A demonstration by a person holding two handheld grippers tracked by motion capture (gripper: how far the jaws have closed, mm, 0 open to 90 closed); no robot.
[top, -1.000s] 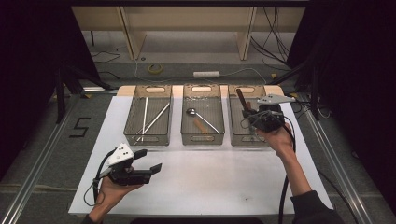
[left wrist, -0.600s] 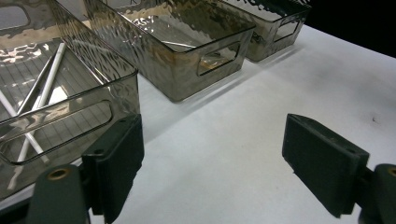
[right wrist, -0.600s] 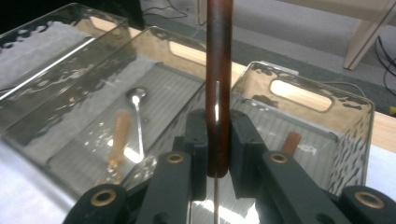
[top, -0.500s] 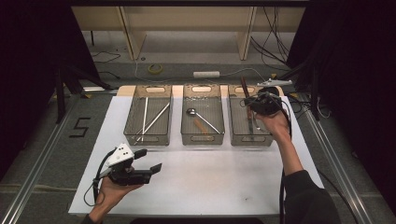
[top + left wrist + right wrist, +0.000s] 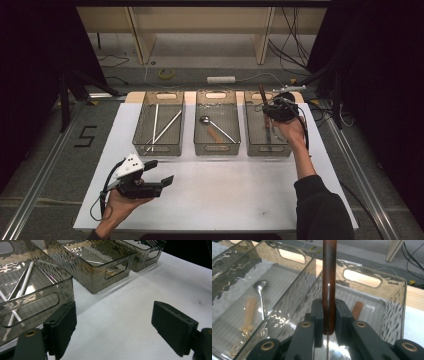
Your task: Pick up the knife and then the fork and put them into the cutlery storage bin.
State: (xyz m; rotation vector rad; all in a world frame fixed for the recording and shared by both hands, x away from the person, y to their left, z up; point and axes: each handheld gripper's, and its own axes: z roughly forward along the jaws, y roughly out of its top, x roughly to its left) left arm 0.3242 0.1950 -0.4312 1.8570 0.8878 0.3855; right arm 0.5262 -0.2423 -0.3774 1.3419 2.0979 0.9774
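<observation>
My right gripper (image 5: 270,107) hangs over the far end of the right clear bin (image 5: 270,151), shut on a brown-handled knife (image 5: 261,94). In the right gripper view the jaws (image 5: 329,307) pinch the brown handle (image 5: 329,270), which points up and away, and the thin blade shows edge-on below them. A small brown flat piece (image 5: 357,310) lies on that bin's floor (image 5: 387,322). My left gripper (image 5: 159,172) rests low at the front left of the white mat, open with nothing between its jaws (image 5: 113,320).
The left bin (image 5: 162,150) holds white sticks (image 5: 165,127), and the middle bin (image 5: 216,149) a metal spoon (image 5: 205,119) and a wooden utensil (image 5: 249,312). The white mat (image 5: 235,190) spreads in front of the bins. Cables and table legs lie beyond the far edge.
My right gripper has carried the knife away from the person, toward the far end of the right bin. The left gripper has stayed put.
</observation>
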